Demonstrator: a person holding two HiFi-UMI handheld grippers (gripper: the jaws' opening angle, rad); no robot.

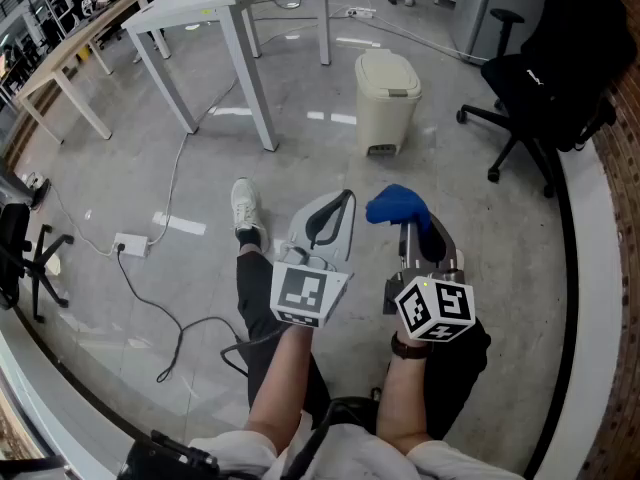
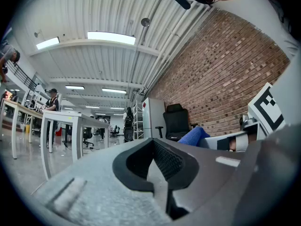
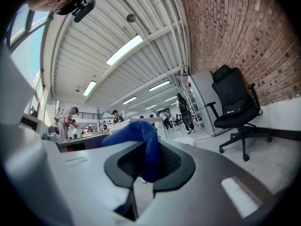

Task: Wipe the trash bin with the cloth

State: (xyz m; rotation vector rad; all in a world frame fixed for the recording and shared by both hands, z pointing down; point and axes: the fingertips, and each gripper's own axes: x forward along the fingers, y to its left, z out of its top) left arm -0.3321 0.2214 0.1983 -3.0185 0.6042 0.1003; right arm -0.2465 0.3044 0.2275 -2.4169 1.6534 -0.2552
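A beige trash bin (image 1: 388,98) with its lid down stands on the grey floor, well ahead of both grippers. My right gripper (image 1: 412,230) is shut on a blue cloth (image 1: 397,205), which bunches out past the jaw tips. In the right gripper view the cloth (image 3: 136,134) hangs between the black pads (image 3: 173,160). My left gripper (image 1: 338,211) is held beside it, shut with nothing between its jaws. From the left gripper view the left gripper (image 2: 155,161) shows pads pressed together, and the cloth (image 2: 195,135) appears off to the right.
A black office chair (image 1: 545,78) stands to the right of the bin. White tables (image 1: 215,3) stand at the back left. A power strip (image 1: 130,245) and cables lie on the floor at left. A curved white ledge (image 1: 600,268) runs down the right side. The person's shoe (image 1: 244,208) is below.
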